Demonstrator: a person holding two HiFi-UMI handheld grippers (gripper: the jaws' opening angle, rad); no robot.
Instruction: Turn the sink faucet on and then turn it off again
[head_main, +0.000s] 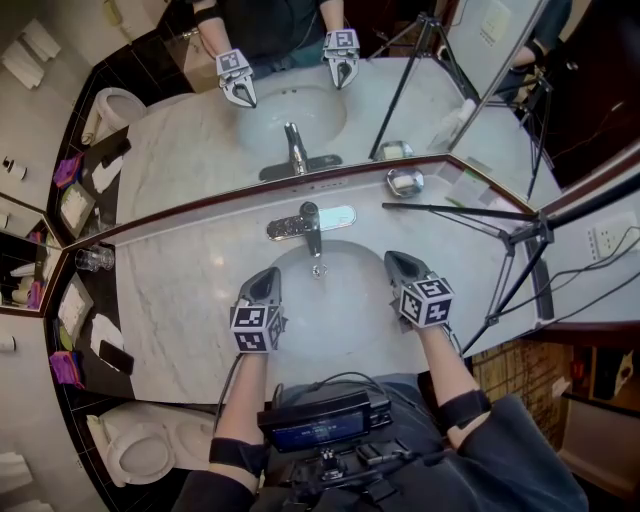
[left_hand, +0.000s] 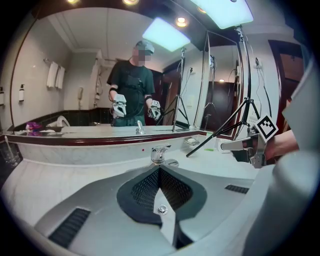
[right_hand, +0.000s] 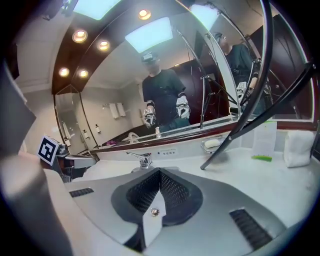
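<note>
The faucet (head_main: 309, 226) stands at the back of the sink (head_main: 345, 310), beyond both grippers. It looks like rigid polished metal, probably slippery, and the top lever is the part to push. Its spout points toward the person. The left gripper (head_main: 267, 277) and right gripper (head_main: 393, 260) have their jaws together and hold nothing.

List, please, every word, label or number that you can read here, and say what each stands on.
None can be read.
Chest screen: lit blue, print too blurred.
White card: print too small.
Small marks behind the faucet: too small.
Marker cubes: square patterns only, no letters.
</note>
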